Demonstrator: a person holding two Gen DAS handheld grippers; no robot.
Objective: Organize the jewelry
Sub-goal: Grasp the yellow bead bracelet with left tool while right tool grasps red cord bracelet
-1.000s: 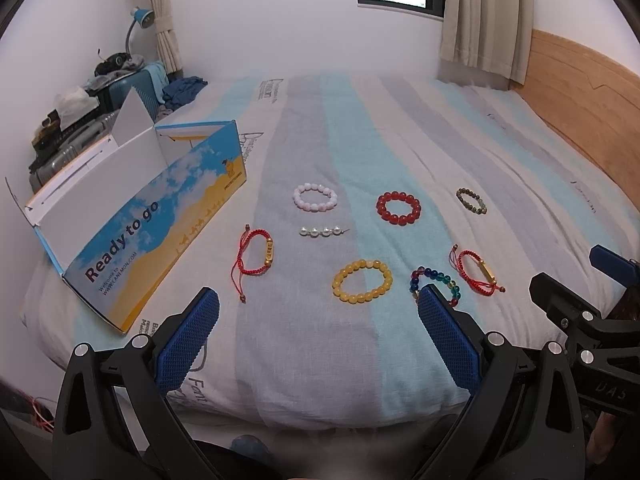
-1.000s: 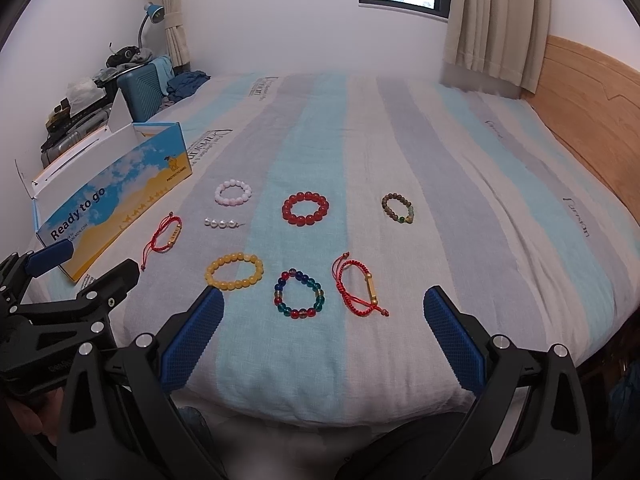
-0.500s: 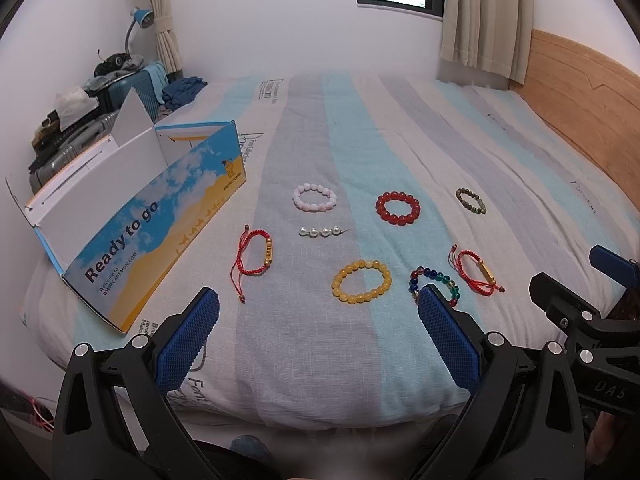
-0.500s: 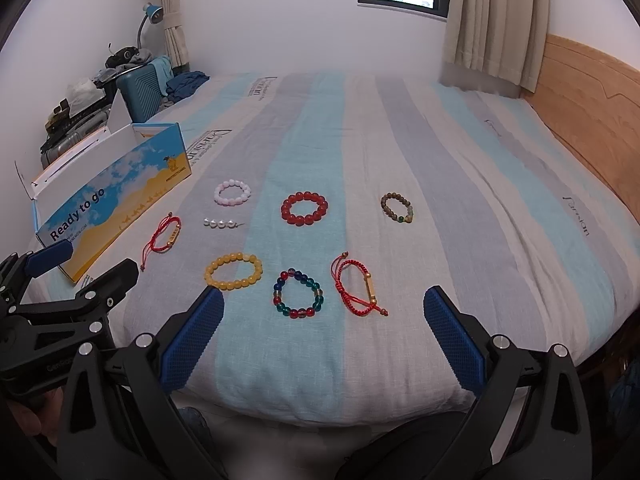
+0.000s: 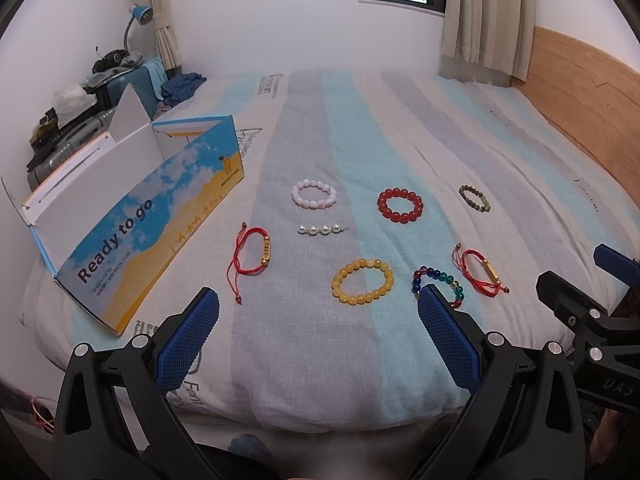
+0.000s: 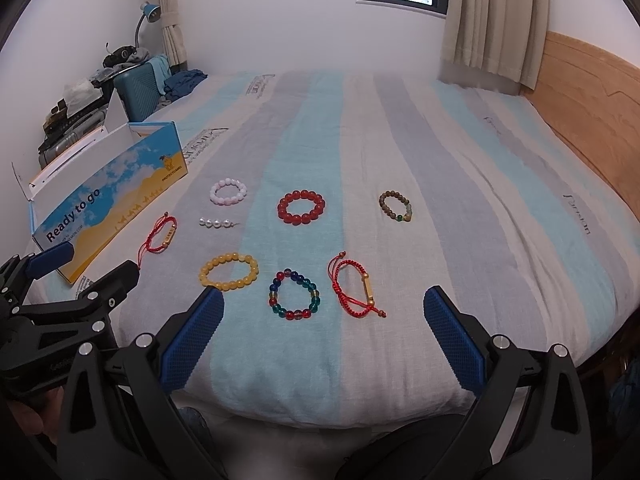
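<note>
Both tongs hang at the foot of the bed, spread wide and holding nothing: the left tongs [image 5: 318, 322] sit low over the near edge of the striped bedspread [image 5: 320, 360], and the right tongs [image 6: 324, 320] are just beside them, blue pads apart in the same way.

All the jewelry lies loose on the bedspread, each piece apart from the others. Nearest the tongs are a yellow bead bracelet [image 5: 363, 281], a multicoloured bead bracelet [image 6: 295, 295] and a red cord bracelet with a gold bar [image 6: 354, 290], side by side. In the left view the right-hand pad of the left tongs covers part of the multicoloured one. Further up the bed I see a second red cord bracelet [image 5: 253, 251] off to the left, a short row of pearls [image 5: 320, 229], a pink bead bracelet [image 5: 314, 194], a red bead bracelet [image 5: 400, 204] and, well to the right, a brown-green bead bracelet [image 6: 396, 205].

To the left of the jewelry an open cardboard box [image 5: 132, 232] printed "Ready to go" stands on the bed, its lid flaps up. Beyond it, off the bed by the wall, are a teal suitcase [image 6: 140, 86] and a blue desk lamp [image 6: 150, 12]
</note>
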